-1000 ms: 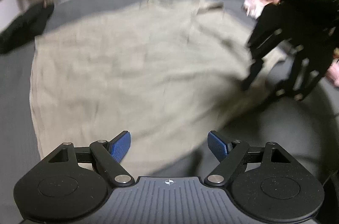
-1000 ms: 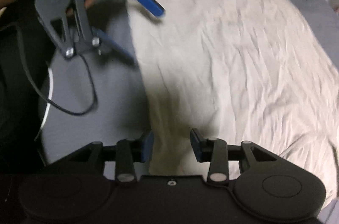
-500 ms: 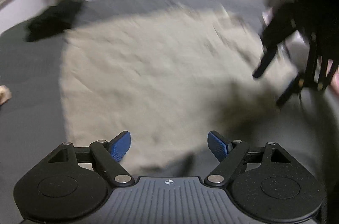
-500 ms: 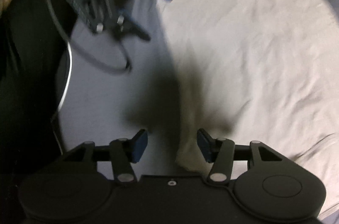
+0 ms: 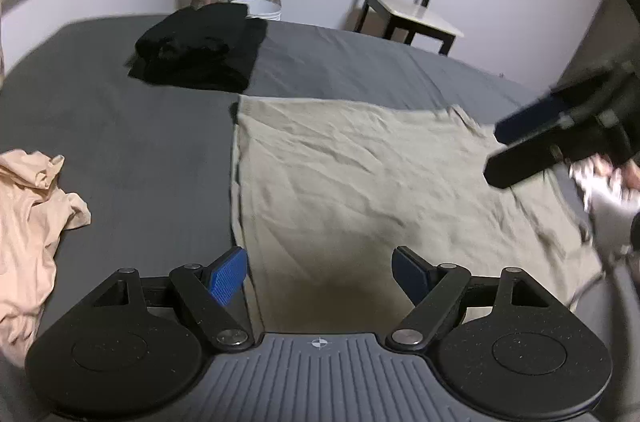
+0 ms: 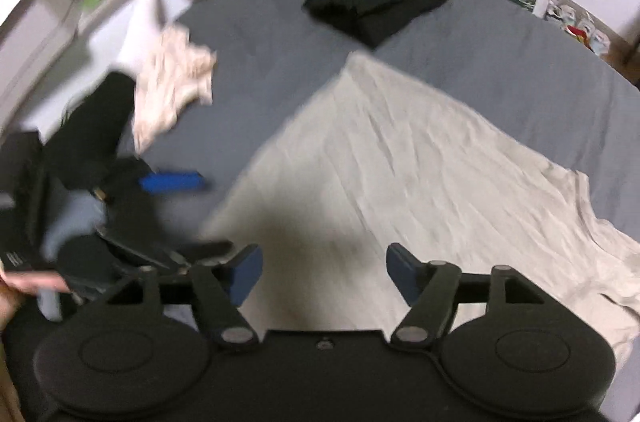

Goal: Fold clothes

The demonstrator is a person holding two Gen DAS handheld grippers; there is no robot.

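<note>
- On the grey bed (image 5: 340, 62) a beige shirt (image 5: 380, 182) lies spread flat and creased; its near edge is hidden behind both gripper bodies
- left gripper (image 5: 320, 272) hovers above the shirt's near left corner, jaws spread wide, nothing between them
- right gripper (image 6: 322, 272) likewise gapes with nothing held; in the left view only its blurred fingers show, the rest cut off
- folded black garment (image 5: 196, 48) sits beyond the shirt; crumpled peach garment (image 5: 32, 206) runs off frame at left

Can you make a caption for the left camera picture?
Open left gripper above a beige shirt spread on the gray bed.
</note>
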